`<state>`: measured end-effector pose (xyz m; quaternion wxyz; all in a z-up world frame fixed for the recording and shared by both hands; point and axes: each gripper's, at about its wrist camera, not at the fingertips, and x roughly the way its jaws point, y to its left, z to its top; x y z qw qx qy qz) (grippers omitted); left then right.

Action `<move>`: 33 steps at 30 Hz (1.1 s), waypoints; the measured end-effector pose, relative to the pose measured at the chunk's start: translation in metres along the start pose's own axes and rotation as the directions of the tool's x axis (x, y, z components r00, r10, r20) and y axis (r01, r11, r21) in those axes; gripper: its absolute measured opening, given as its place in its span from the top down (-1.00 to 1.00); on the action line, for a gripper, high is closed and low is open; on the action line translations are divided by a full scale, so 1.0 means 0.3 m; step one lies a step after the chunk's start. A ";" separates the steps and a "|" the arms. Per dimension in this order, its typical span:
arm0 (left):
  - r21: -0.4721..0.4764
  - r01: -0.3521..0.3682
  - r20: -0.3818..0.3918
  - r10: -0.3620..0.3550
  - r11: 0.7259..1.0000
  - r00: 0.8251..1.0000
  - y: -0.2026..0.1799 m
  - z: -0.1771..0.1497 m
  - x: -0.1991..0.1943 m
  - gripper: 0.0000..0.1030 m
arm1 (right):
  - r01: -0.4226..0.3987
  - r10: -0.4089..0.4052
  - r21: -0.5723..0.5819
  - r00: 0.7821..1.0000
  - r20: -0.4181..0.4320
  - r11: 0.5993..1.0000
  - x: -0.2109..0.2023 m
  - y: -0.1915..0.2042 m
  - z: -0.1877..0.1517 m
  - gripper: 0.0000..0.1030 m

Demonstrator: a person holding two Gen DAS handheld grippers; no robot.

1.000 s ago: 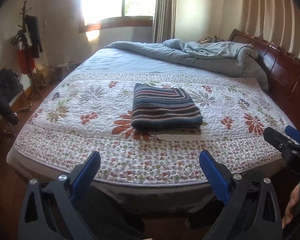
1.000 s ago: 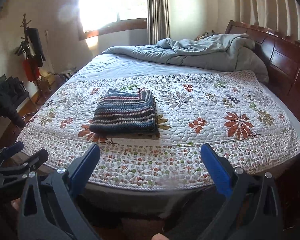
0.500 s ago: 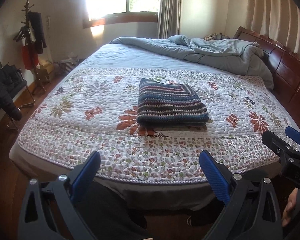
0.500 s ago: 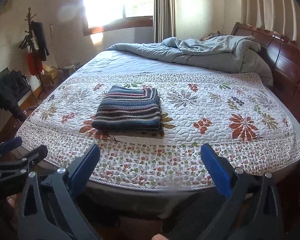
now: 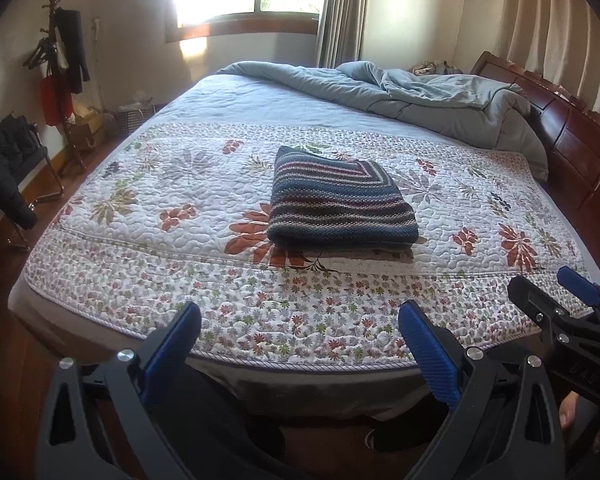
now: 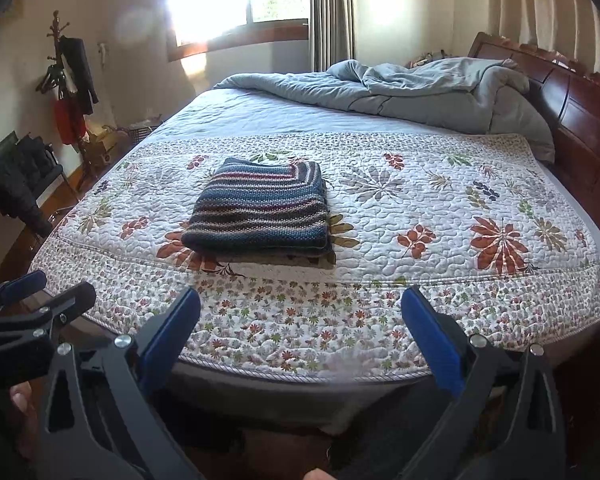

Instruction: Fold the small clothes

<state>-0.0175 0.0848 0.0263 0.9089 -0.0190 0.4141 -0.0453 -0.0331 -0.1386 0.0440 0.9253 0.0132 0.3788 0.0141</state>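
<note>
Already folded, the knit (image 5: 341, 204) lies mid-quilt (image 5: 172, 280) on the bed, well ahead of both grippers, L (image 5: 300, 344) & R (image 6: 300, 328); fingers spread, empty. Long axis runs across; neither clearly nearer.

Both grippers held low, side by side, jaws wide apart, nothing gripped.
Left gripper (image 5: 300, 344) and right gripper (image 6: 300, 328) point forward, level with each other; a fingertip of each holding hand shows behind its handle.

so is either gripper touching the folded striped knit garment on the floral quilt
No, the striped knit garment lies alone on the floral quilt, both open grippers held back past the bed's edge.
</note>
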 end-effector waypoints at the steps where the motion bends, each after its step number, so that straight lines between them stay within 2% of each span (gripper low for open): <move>1: 0.002 -0.007 0.002 0.007 1.000 1.000 -0.002 0.001 0.003 -0.93 | 0.000 0.000 0.001 1.000 -0.003 1.000 0.005 -0.001 -0.001 -0.94; 19: 0.021 -0.062 0.005 0.062 0.998 0.998 -0.007 0.022 0.064 -0.93 | 0.002 -0.002 0.006 1.000 -0.008 1.000 0.071 -0.023 0.037 -0.94; 33: 0.022 -0.063 -0.007 0.063 0.998 0.998 0.001 0.031 0.086 -0.93 | 0.002 -0.002 -0.006 1.000 -0.023 1.000 0.111 -0.006 0.044 -0.94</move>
